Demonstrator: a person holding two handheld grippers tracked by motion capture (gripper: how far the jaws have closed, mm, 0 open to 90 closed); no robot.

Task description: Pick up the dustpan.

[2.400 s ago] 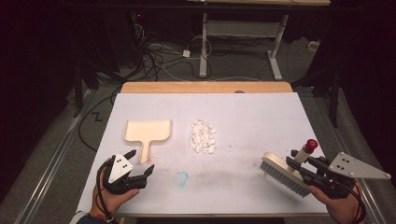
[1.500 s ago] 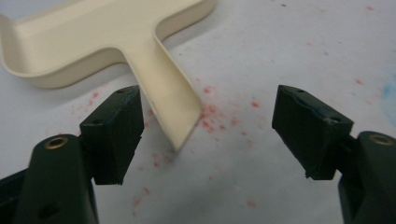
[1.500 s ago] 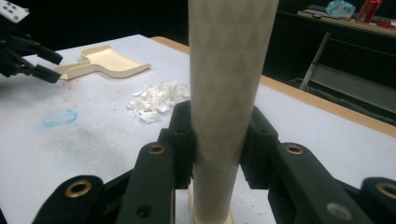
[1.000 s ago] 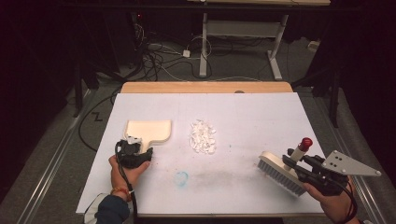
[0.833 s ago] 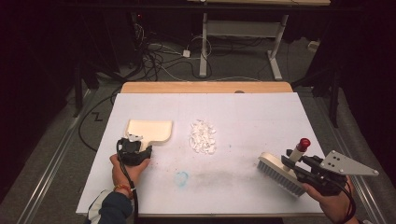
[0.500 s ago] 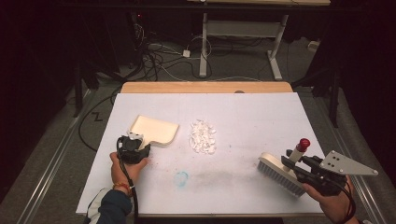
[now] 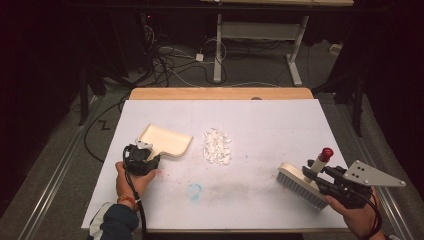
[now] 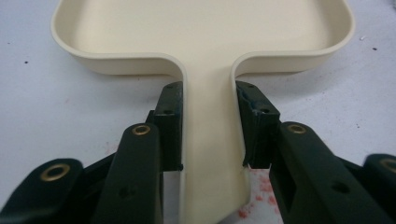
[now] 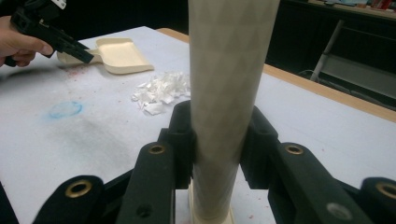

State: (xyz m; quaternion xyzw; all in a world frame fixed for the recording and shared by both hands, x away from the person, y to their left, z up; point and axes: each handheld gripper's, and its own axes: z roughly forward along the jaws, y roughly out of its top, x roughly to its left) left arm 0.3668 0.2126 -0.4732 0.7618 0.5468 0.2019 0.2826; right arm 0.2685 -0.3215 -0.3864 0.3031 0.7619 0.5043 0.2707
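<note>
Left gripper (image 8: 208, 135) is clamped on the dustpan (image 7: 167, 141) handle, pan just left of the paper scraps (image 7: 217, 146) mid-tabletop (image 7: 280, 120). Right gripper (image 9: 217, 135) grips the brush (image 7: 300, 182) handle, brush near the right edge. Best approach, probably: pan lip flat vs. the surface & close to the pile, w/ short, low brush strokes toward it.

we are seeing a white-covered worktop (image 7: 280, 125) carrying a blue smudge (image 7: 194, 190) near its front edge and faint red specks (image 8: 261, 186). beyond its wooden far edge (image 7: 220, 93), cables (image 7: 170, 60) are lying tangled on the floor beside a white desk frame (image 7: 218, 45).
</note>
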